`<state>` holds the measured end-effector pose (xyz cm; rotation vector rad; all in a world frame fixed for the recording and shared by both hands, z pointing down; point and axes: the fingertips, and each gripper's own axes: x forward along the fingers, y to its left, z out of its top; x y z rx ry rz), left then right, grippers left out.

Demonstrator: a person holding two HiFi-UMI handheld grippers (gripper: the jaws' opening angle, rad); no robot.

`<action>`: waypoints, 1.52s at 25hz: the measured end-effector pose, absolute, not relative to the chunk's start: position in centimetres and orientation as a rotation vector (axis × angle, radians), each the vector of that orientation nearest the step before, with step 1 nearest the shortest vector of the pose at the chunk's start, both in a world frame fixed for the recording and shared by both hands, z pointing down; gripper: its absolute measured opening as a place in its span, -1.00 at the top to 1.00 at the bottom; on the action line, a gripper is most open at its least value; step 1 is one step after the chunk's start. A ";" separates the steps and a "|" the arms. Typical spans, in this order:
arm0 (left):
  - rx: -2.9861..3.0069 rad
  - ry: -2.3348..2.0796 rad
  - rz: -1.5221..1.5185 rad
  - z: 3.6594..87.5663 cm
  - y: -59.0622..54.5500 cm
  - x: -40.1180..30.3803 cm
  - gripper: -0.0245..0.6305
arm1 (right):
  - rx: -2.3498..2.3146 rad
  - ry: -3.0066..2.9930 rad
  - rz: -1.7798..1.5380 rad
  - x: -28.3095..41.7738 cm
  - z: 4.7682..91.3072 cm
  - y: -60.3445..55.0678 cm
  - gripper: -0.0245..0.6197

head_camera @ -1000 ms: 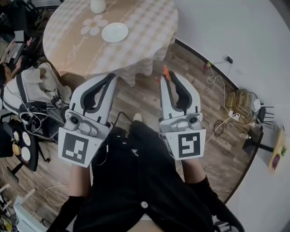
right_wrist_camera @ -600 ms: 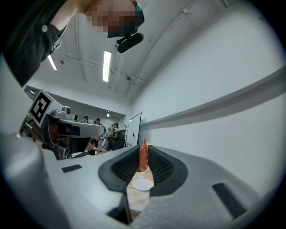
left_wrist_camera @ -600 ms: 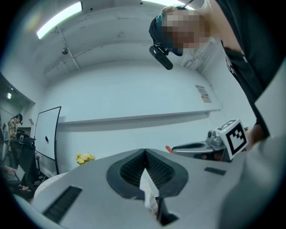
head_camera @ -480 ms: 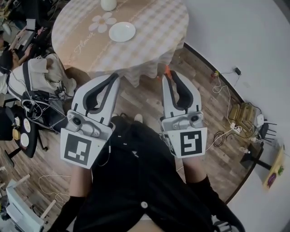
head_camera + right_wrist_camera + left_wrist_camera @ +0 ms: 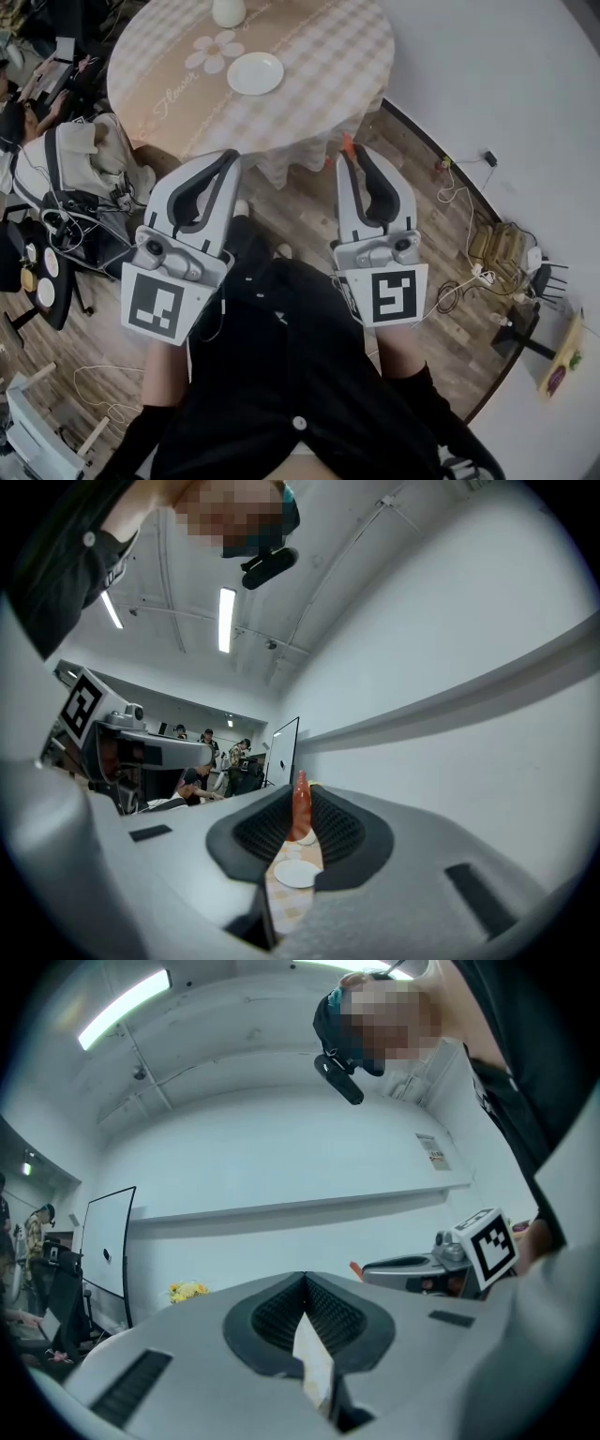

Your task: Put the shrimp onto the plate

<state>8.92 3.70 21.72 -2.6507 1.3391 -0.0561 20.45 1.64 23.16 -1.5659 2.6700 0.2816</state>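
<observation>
Fingers (image 5: pixel 349 834) of right gripper (image 5: pixel 349 156) tight on shrimp (image 5: pixel 300 803), left gripper (image 5: pixel 230 156) closed, empty, side by side near table (image 5: pixel 309 84).

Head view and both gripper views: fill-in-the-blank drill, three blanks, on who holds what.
1. The right gripper is shut on an orange ____.
2. The jaws of the left gripper are together, holding ____.
3. The white plate on the checked table is ____.
Missing: shrimp; nothing; empty.
</observation>
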 end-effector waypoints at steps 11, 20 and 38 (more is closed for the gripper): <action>-2.686 1.256 -0.018 21.3 -2.7 7.1 0.92 | -1.635 2.641 0.314 18.2 22.3 -3.8 0.78; -2.719 1.177 -0.018 21.1 -9.5 4.7 0.92 | -1.700 2.607 0.323 15.6 21.3 -9.7 0.78; -2.818 1.018 -0.033 22.4 -19.3 -2.8 0.92 | -1.842 2.570 0.251 7.0 22.3 -19.6 0.78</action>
